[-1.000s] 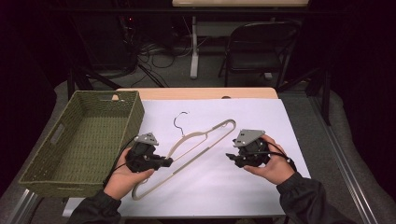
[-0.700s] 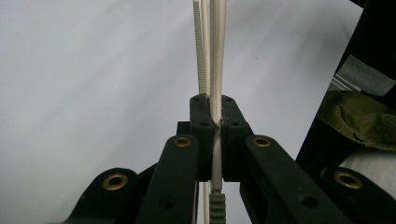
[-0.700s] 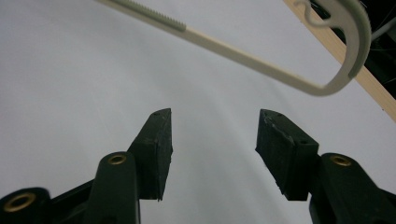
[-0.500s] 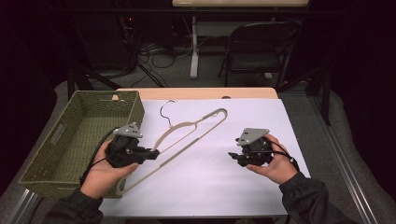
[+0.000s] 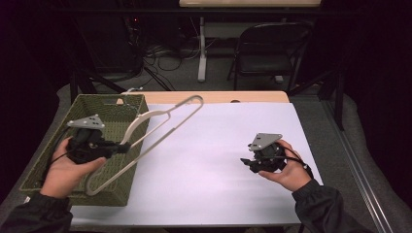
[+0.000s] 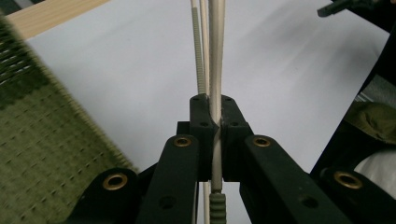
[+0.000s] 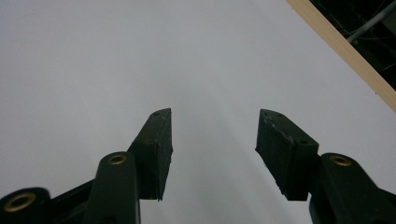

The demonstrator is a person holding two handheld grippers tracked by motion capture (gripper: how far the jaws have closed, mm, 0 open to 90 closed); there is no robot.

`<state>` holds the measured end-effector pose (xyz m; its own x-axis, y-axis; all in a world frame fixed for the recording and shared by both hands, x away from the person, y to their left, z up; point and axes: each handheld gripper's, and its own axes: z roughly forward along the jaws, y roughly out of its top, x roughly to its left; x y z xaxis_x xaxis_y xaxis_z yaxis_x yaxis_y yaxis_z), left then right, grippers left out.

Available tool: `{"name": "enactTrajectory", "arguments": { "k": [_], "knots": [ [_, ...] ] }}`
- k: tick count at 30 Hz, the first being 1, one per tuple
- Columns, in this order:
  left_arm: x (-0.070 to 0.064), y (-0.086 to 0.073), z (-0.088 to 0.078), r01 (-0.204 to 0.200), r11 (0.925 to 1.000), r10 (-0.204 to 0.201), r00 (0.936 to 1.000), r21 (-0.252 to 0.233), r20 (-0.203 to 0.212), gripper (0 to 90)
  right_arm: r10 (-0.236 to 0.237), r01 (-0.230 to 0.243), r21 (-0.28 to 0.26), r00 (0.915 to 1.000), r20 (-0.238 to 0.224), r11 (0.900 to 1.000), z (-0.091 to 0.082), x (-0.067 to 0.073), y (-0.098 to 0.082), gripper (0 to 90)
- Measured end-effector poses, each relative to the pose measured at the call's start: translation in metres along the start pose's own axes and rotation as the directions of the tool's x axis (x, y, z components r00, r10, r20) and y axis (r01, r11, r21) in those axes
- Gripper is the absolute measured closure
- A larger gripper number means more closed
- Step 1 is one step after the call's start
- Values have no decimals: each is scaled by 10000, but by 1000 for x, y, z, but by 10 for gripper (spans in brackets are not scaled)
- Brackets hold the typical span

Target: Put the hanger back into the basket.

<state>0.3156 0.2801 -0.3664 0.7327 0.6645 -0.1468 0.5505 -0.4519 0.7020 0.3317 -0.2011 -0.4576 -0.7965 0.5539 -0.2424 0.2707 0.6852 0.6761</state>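
A cream clothes hanger (image 5: 160,124) hangs in the air, tilted, over the right wall of the green woven basket (image 5: 53,165). My left gripper (image 5: 120,148) is shut on one of its arms, above the basket. In the left gripper view the jaws pinch the hanger's cream bar (image 6: 215,65), which runs straight up between them. My right gripper (image 5: 245,162) rests low over the white table cover (image 5: 214,160) at the right, held in a hand. It is open (image 7: 212,154), with bare white cover between its jaws.
The basket takes up the table's left side. A wooden table edge (image 5: 218,96) runs along the back. Behind the table stand a folding chair (image 5: 269,51), cables and a table leg on a dark floor. A metal rail (image 5: 357,170) runs along the right.
My left gripper has carried the hanger leftward and up, from over the white cover to over the basket. The right gripper has stayed in place, open.
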Motion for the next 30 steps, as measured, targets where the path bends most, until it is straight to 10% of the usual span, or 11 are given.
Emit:
{"name": "enactTrajectory", "arguments": {
  "k": [15, 30],
  "knots": [
    [72, -29, -61, 438, 9986, -472, 9910, -303, -1251, 874, 70, -71, 207, 10000, 42, 9998, 6, -2, -2, 455],
    [123, -56, -60, 594, 9978, -524, 9796, 307, -1942, 874, -31, 29, 450, 10000, 54, 9990, 13, -1, -1, 456]
  ]
}}
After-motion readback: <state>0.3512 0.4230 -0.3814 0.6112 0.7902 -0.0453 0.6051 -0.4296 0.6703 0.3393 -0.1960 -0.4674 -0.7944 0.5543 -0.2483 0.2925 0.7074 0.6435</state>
